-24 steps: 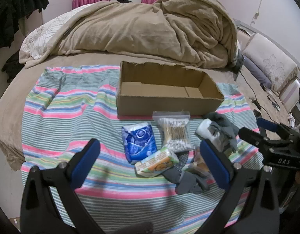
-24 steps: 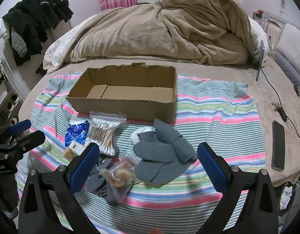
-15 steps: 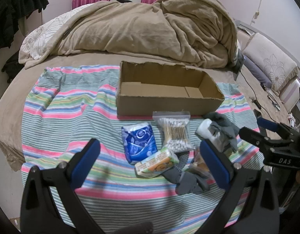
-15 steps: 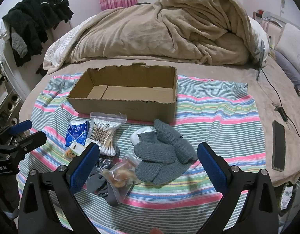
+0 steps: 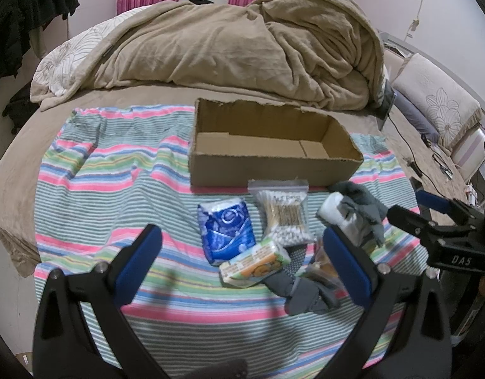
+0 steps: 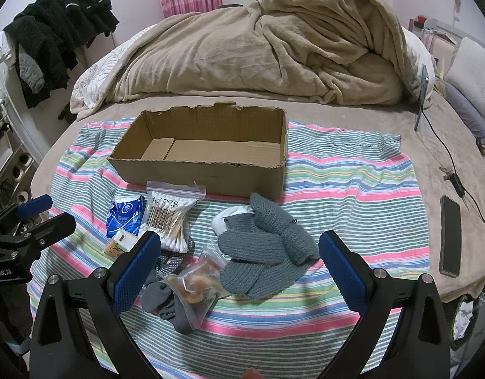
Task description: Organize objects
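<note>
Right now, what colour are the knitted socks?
Grey; the knitted socks show best in the right wrist view.

We take the cardboard box [image 6: 207, 154] as our landmark; it sits on the striped cloth [image 6: 353, 186], with the heaped blanket [image 6: 274, 47] behind it. Just before the box's front wall lies the bag of cotton swabs [image 6: 170, 218], and left of that the tissue pack [image 6: 125, 214]. Before the box's right end lie the knitted socks [image 6: 267, 246]. Nearer us than the swabs sits the snack bag [image 6: 195, 281]. Far right of the box lies a phone [image 6: 450, 240].
</note>
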Available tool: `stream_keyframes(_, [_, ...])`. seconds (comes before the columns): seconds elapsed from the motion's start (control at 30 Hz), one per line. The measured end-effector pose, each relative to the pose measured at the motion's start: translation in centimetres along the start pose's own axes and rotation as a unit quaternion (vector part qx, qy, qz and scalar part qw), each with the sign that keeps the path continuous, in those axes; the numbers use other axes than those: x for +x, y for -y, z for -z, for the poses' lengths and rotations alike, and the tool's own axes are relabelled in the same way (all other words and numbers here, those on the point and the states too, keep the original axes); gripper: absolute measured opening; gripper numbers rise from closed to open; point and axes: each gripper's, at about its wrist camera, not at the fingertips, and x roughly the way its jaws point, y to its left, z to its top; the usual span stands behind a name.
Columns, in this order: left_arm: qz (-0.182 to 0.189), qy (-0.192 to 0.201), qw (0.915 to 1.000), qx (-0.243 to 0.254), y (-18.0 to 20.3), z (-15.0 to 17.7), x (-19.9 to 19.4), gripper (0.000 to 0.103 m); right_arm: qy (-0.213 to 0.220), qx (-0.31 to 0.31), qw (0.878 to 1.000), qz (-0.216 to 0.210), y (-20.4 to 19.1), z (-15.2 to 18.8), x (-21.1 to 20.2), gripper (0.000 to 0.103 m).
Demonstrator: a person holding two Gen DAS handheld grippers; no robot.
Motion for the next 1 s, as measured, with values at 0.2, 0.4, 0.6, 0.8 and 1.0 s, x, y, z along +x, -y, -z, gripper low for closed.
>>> stream_keyframes(0.2, [0.0,0.0,1.0,0.0,-0.03,0.03,0.09,0.102,0.0,0.001,1.0,0.0,-0.03,0.03,0.02,0.102])
stream_keyframes(0.4, [0.0,0.0,1.0,0.0,-0.04,0.06,0.08,0.102,-0.001,0.001,1.0,-0.001,-0.03,0.0,0.01,0.102])
stream_keyframes(0.6, [0.0,-0.001,1.0,-0.001,-0.03,0.12,0.13,0.102,0.0,0.001,1.0,-0.001,0.02,-0.02,0.05,0.102])
stream_keyframes(0.8, [0.0,-0.004,1.0,-0.001,-0.07,0.3,0.61,0.102,-0.002,0.003,1.0,-0.001,0.13,0.01,0.23,0.102])
stream_keyframes(1.0, [-0.001,-0.009,1.0,-0.001,-0.05,0.11,1.03,0.102,-0.006,0.005,1.0,-0.003,0.31,0.01,0.73,0.102])
